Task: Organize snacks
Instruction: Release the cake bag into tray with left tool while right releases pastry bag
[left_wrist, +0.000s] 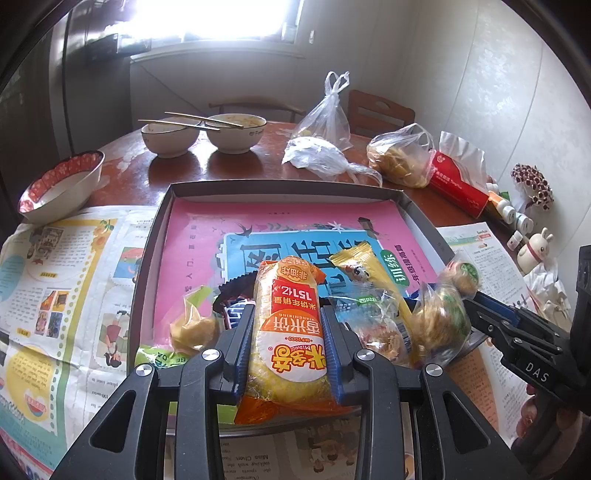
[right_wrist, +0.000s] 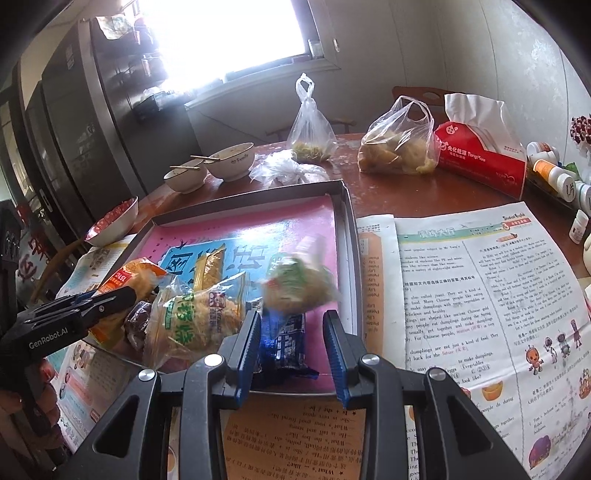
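My left gripper (left_wrist: 288, 314) is shut on an orange and yellow rice-cracker pack (left_wrist: 290, 332) over the near edge of a shallow dark tray (left_wrist: 155, 236) lined with a pink and blue sheet. My right gripper (right_wrist: 290, 325) is open; a clear bag of green-wrapped round snacks (right_wrist: 299, 280) is blurred just beyond its fingertips, over the tray's right side, and also shows in the left wrist view (left_wrist: 443, 314). A dark blue packet (right_wrist: 284, 339) lies between the right fingers. A pile of other snack packs (right_wrist: 195, 317) lies at the tray's near left.
Two white bowls with chopsticks (left_wrist: 203, 134) and a red-rimmed bowl (left_wrist: 59, 184) stand behind and left of the tray. Plastic bags (right_wrist: 399, 144), a red tissue pack (right_wrist: 480, 158) and small bottles (right_wrist: 554, 173) sit at the back right. Newspapers (right_wrist: 480, 295) cover the table.
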